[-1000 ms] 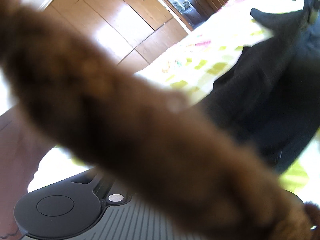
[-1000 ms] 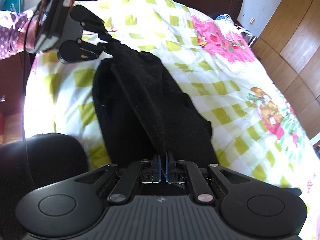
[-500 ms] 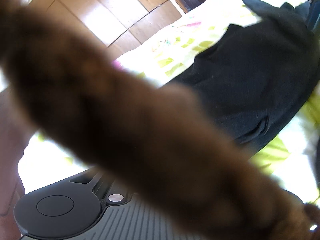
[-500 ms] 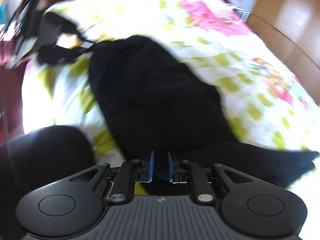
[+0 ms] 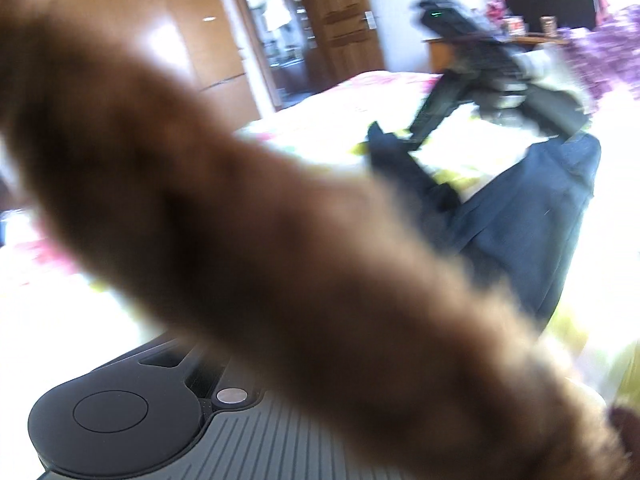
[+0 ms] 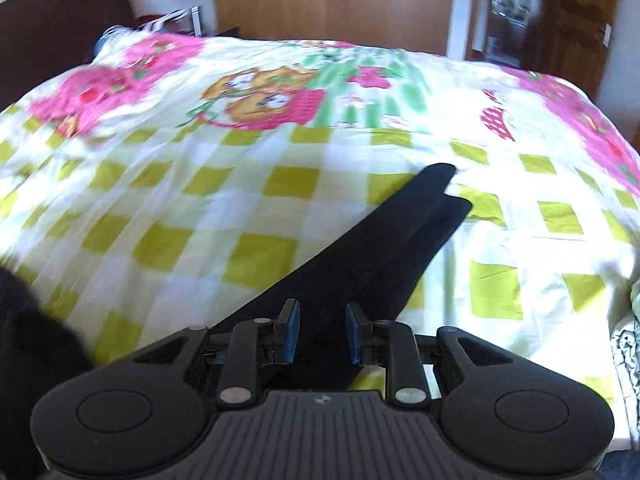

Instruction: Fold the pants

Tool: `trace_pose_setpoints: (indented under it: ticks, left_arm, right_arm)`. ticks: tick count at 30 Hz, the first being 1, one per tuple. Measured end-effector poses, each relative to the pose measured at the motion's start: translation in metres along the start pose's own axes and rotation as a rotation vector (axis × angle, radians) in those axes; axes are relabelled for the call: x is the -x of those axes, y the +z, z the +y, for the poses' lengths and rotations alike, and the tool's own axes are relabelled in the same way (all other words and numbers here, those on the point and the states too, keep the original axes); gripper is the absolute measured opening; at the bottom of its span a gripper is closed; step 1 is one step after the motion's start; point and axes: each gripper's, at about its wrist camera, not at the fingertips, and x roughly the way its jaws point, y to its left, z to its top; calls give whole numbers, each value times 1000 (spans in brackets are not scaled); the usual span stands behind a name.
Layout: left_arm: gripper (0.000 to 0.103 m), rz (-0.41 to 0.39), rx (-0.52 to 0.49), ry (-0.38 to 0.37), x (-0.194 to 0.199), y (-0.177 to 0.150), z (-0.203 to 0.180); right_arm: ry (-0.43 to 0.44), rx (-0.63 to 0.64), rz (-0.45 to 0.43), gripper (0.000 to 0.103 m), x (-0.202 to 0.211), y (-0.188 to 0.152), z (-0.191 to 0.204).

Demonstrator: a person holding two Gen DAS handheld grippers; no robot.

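Black pants (image 5: 540, 220) lie on the bed, at the right of the left wrist view. One long leg (image 6: 380, 248) stretches away across the checked cover in the right wrist view. My right gripper (image 6: 322, 312) hangs just over the near end of that leg. Its jaws are opening; the blue pads (image 6: 290, 332) stand apart with the cloth between them, not pressed. Its blurred body (image 5: 488, 72) also shows above the pants' far tip. A blurred brown fuzzy thing (image 5: 280, 240) close to the lens hides my left gripper's fingers; only its body (image 5: 120, 420) shows.
The bed cover (image 6: 160, 200) has yellow-green checks and pink prints. Behind it stand a wooden wardrobe (image 6: 332, 0), a dark headboard (image 6: 60, 20) and a door (image 6: 568, 20). A dark shape (image 6: 32, 360) fills the lower left, and pale crumpled cloth (image 6: 628, 352) lies at the right edge.
The right gripper's pads, shut on the pant cloth a second ago, have parted. Its view swung across the bed. The left view also swung and now shows the right gripper.
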Motion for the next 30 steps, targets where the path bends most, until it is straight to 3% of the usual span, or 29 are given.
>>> trace_pose_setpoints:
  ticks: [5, 12, 13, 14, 16, 19, 23, 27, 30]
  left_arm:
    - [16, 15, 20, -89, -44, 12, -19]
    - [16, 43, 23, -106, -61, 15, -25]
    - [16, 43, 17, -104, -61, 16, -26]
    - [16, 43, 11, -103, -63, 18, -27]
    - [16, 47, -3, -102, -67, 24, -29]
    - [16, 49, -29, -92, -70, 30, -33]
    - [16, 42, -55, -83, -64, 39, -39]
    - [16, -11, -98, -114, -48, 53, -55]
    - [16, -49, -116, -157, -38, 61, -75]
  right_arm:
    - [15, -185, 9, 38, -37, 22, -46]
    - [37, -273, -4, 38, -67, 30, -59]
    - [43, -284, -13, 33, -67, 31, -61]
    - [54, -297, -23, 22, -65, 32, -63]
    - [92, -327, -54, 20, -57, 35, -69]
    - [141, -352, -133, 19, -24, 39, -81]
    - [236, -434, -256, 19, 63, 26, -113]
    - [239, -495, -357, 19, 172, -29, -152]
    - [165, -571, -352, 19, 219, -93, -180]
